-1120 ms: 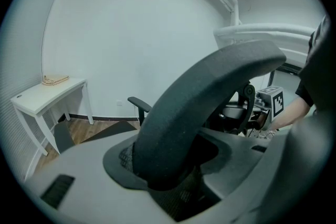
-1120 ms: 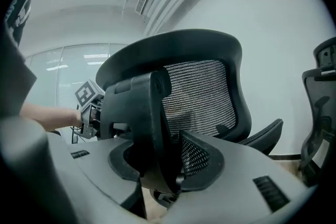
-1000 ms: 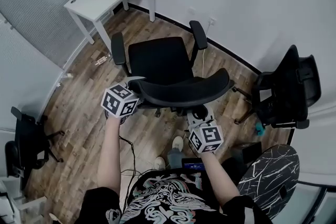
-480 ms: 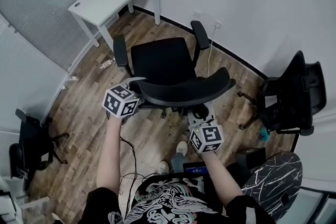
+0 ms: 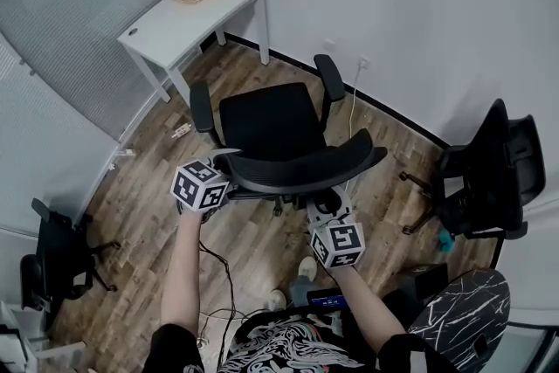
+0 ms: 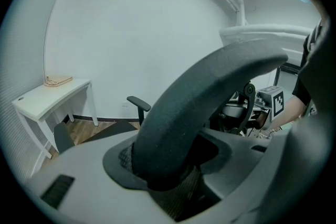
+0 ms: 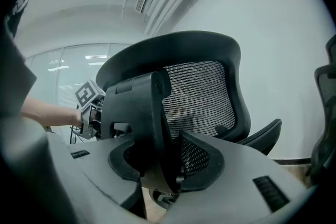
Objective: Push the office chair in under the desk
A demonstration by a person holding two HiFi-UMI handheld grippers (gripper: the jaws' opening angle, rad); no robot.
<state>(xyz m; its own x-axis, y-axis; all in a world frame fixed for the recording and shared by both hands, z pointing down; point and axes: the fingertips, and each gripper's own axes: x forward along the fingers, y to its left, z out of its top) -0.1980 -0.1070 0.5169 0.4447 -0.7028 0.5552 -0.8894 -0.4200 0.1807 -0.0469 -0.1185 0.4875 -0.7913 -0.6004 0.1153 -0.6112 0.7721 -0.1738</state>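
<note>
Between the jaws of my left gripper point(image 5: 224, 169) sits the left end of the chair point(image 5: 266, 120) backrest's top rim, clamped. My right gripper point(image 5: 325, 205) is closed on the spine behind the backrest. The backrest runs crosswise just before me, and the seat points away toward the white bench point(image 5: 188, 9). The chair stands on the wood floor point(image 5: 140, 188), apart from the bench, not yet under it.

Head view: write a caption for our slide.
The left gripper and right gripper hold the backrest of the office chair, white desk ahead.
</note>
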